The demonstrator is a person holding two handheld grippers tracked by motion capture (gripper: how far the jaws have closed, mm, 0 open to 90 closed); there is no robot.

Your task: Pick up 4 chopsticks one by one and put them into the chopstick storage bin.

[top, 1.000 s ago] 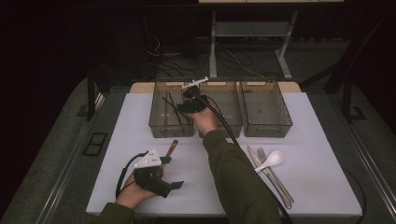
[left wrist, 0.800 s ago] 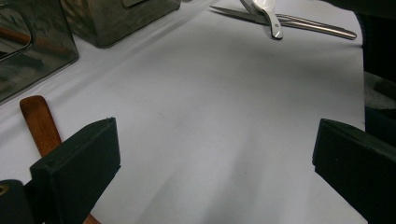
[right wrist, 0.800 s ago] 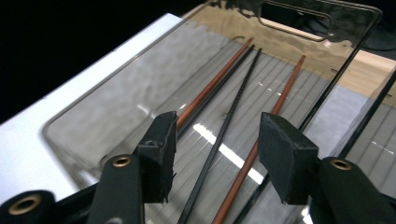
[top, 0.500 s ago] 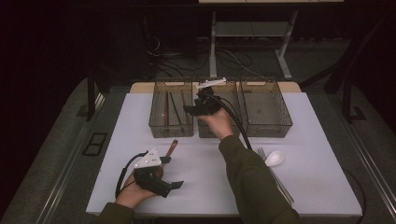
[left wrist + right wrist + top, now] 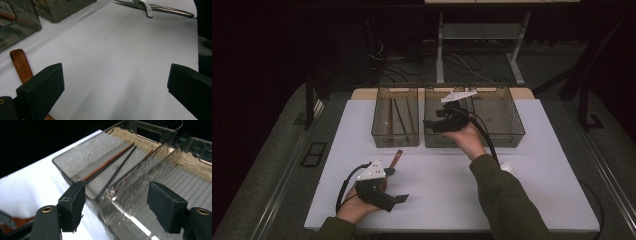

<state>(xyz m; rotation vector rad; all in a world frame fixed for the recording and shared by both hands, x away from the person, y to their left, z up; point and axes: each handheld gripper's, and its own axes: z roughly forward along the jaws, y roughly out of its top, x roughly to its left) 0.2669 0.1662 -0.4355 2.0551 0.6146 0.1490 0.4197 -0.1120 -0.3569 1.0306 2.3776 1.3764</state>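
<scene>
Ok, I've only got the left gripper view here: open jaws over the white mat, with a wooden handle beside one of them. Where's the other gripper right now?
Observer: The right gripper is held above the middle bin, at the far side of the mat.
Operator: Is it carrying anything?
Observer: No. The right gripper view shows its jaws apart with nothing between them, and they have just been opening.
Operator: What's in the bin next to it?
Observer: The left bin holds a brown stick and a black stick, lying lengthwise side by side.
</scene>
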